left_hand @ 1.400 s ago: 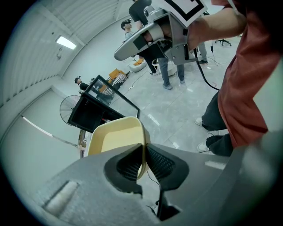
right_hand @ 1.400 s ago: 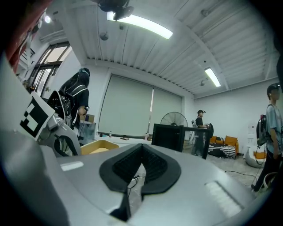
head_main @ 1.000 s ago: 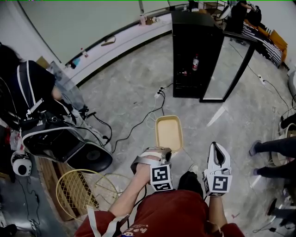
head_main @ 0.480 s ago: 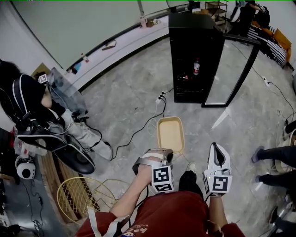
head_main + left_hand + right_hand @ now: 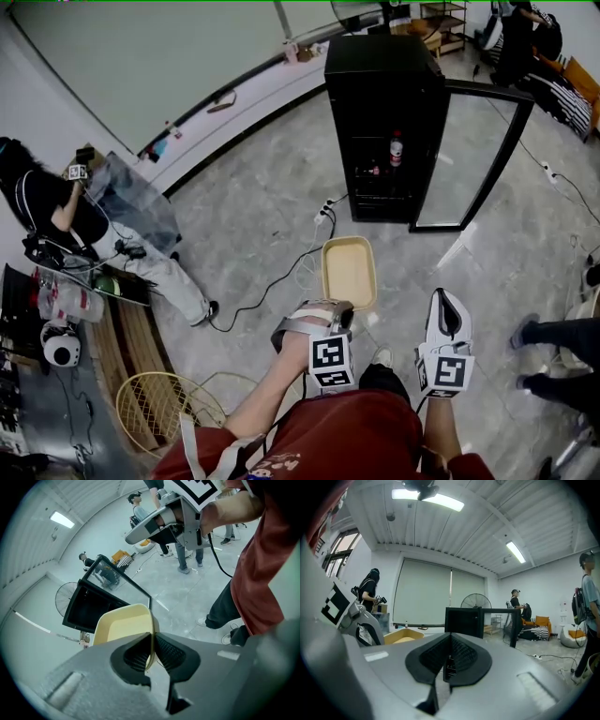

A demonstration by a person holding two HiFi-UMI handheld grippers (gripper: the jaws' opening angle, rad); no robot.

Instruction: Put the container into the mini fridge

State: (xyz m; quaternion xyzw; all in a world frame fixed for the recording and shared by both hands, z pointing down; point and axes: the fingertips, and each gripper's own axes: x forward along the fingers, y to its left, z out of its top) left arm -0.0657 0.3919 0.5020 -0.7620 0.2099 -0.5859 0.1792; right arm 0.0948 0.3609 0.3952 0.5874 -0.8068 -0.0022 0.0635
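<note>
Nearest: left gripper [image 5: 339, 312] [image 5: 151, 651], jaws clamped on the thin near wall of the shallow cream-yellow rectangular plastic container [image 5: 349, 270] [image 5: 123, 625]. The container sticks out ahead of it above the floor, approx level, open side up, looks empty. The grip is on one short edge only, so the container hangs like a lever: keep the wrist steady w/ no quick swings, or it may pivot in the pads. Right gripper [image 5: 448, 300] [image 5: 449, 660] is just beside it to the right, jaws together, nothing btwn them. It's free to steady the far rim or hold the door if needed. Next, on the grey marbled floor, a white power strip [image 5: 325, 199] w/ black cable [image 5: 272, 272] lies btwn the person and the fridge, so step round and don't snag a foot. Further on stands the black upright mini fridge [image 5: 382, 84] [image 5: 464, 618], its glass door [image 5: 469, 159] swung open to the right and the opening facing this way. A bottle w/ red label [image 5: 396, 148] stands on a shelf inside; small items sit near it, can't tell what. Judged step: carry and approach, w/ the container well apart from the fridge. To do it well, line up square w/ the opening and go in short end first. Pick a shelf w/ bare room clear of the bottle, and stay off the door edge. Seat the container flat and fully on the shelf before letting the jaws part.
</note>
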